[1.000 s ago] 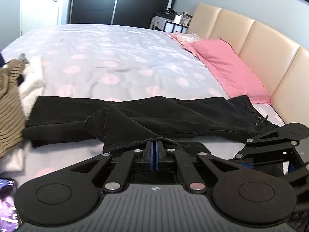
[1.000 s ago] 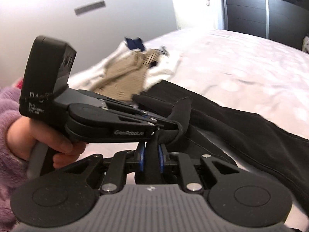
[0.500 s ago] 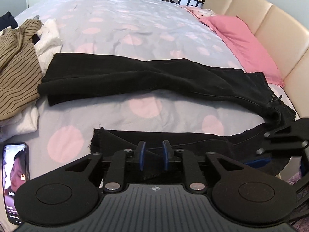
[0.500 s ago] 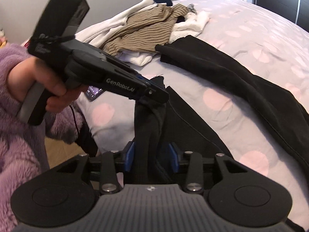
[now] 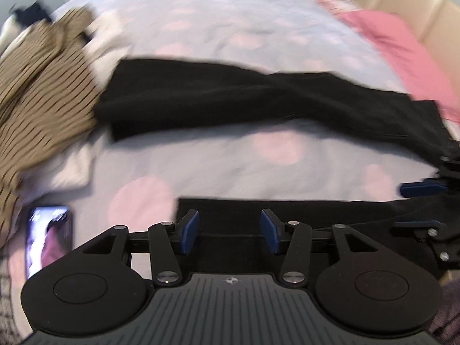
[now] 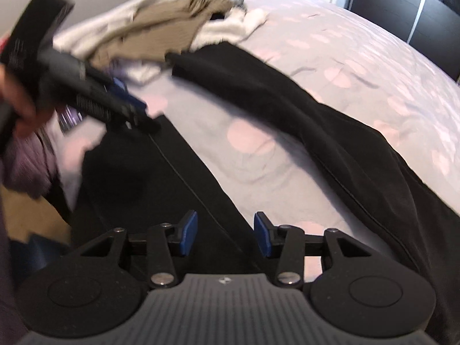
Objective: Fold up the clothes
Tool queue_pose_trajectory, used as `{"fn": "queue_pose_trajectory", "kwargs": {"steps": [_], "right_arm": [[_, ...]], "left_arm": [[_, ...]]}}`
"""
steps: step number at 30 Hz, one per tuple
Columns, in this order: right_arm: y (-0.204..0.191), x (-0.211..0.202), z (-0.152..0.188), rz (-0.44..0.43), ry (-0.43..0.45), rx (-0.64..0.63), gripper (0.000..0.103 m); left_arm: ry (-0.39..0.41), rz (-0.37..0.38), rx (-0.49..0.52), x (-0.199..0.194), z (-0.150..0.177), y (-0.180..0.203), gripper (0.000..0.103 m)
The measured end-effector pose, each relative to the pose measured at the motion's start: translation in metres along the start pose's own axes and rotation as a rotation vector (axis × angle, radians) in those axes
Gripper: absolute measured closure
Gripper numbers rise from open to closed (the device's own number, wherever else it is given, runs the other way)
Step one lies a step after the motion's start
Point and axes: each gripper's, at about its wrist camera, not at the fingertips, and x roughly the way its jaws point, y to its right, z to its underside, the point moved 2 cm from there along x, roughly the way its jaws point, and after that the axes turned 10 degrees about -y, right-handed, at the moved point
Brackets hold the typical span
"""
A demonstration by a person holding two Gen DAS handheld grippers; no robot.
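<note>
Black trousers [image 5: 244, 100] lie spread on the dotted bedspread, one leg across the middle, the other leg [image 5: 287, 210] flat along the near edge. My left gripper [image 5: 229, 230] hovers over that near leg's hem. Its jaws are opening, and its blue pads [image 5: 189, 231] stand apart from the cloth below them. In the right wrist view the right gripper [image 6: 226, 233] is over the same leg [image 6: 161, 178]. Its jaws are opening too, with the fabric under the gap and not pinched. The left gripper [image 6: 135, 115] shows at upper left, and the right gripper [image 5: 414, 205] shows at the far right edge.
A heap with a brown striped top [image 5: 37, 100] and white garments lies to the left. A phone [image 5: 49, 235] with a lit screen rests near the bed edge. A pink pillow [image 5: 402, 49] lies by the beige headboard [image 5: 402, 3]. A hand in a purple fleece sleeve [image 6: 26, 155] holds the left gripper.
Both grippers were shut on the black trouser leg and held it up. They have sunk toward the bed and opened, and the leg now lies flat.
</note>
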Motion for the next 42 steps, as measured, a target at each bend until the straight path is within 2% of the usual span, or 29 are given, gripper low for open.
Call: {"fn": "queue_pose_trajectory", "kwargs": {"steps": [4, 7, 10, 12, 13, 14, 18, 20, 21, 24, 27, 31, 33, 37, 40, 42], "right_arm": [[0.011, 0.026, -0.005, -0.033, -0.037, 0.040, 0.050], [0.015, 0.037, -0.011, -0.097, -0.054, 0.067, 0.054], [0.012, 0.042, -0.016, -0.098, -0.083, 0.051, 0.071], [0.011, 0.042, -0.017, -0.076, -0.093, 0.042, 0.088], [0.012, 0.040, -0.018, -0.062, -0.088, 0.045, 0.091], [0.012, 0.039, -0.020, -0.048, -0.082, 0.049, 0.091], [0.017, 0.023, -0.029, 0.057, -0.013, 0.071, 0.097], [0.026, 0.014, -0.035, 0.148, 0.036, 0.100, 0.098], [0.035, 0.010, -0.039, 0.203, 0.059, 0.126, 0.098], [0.064, 0.000, -0.047, 0.295, 0.099, 0.221, 0.098], [0.081, 0.008, -0.049, 0.319, 0.077, 0.264, 0.098], [0.070, 0.029, -0.051, 0.415, 0.020, 0.164, 0.098], [0.067, 0.032, -0.051, 0.430, 0.009, 0.139, 0.098], [0.072, 0.029, -0.048, 0.405, 0.021, 0.182, 0.095], [0.079, 0.023, -0.046, 0.381, 0.042, 0.218, 0.089], [0.078, 0.018, -0.045, 0.378, 0.062, 0.222, 0.078]], "left_arm": [[-0.063, -0.027, -0.036, 0.017, 0.004, -0.009, 0.058], [-0.069, -0.036, -0.013, 0.023, 0.006, -0.006, 0.057], [-0.059, -0.035, -0.005, 0.025, 0.006, -0.006, 0.057], [-0.036, -0.030, -0.001, 0.025, 0.005, -0.007, 0.062], [-0.020, -0.027, -0.001, 0.024, 0.005, -0.008, 0.068], [-0.001, -0.023, -0.009, 0.021, 0.003, -0.009, 0.070], [0.089, 0.012, -0.066, 0.005, -0.006, -0.014, 0.069], [0.118, 0.025, -0.074, -0.002, -0.010, -0.015, 0.063], [0.128, 0.029, -0.074, -0.005, -0.012, -0.015, 0.063], [0.130, 0.037, -0.056, -0.007, -0.014, -0.012, 0.062], [0.109, 0.057, -0.020, -0.004, -0.013, -0.006, 0.061], [0.100, 0.073, 0.084, -0.006, -0.007, 0.012, 0.056], [0.098, 0.079, 0.157, -0.008, -0.001, 0.025, 0.054], [0.113, 0.051, 0.292, -0.014, 0.018, 0.048, 0.052], [0.134, -0.002, 0.354, -0.017, 0.030, 0.059, 0.052], [0.146, -0.026, 0.391, -0.020, 0.036, 0.065, 0.052]]}}
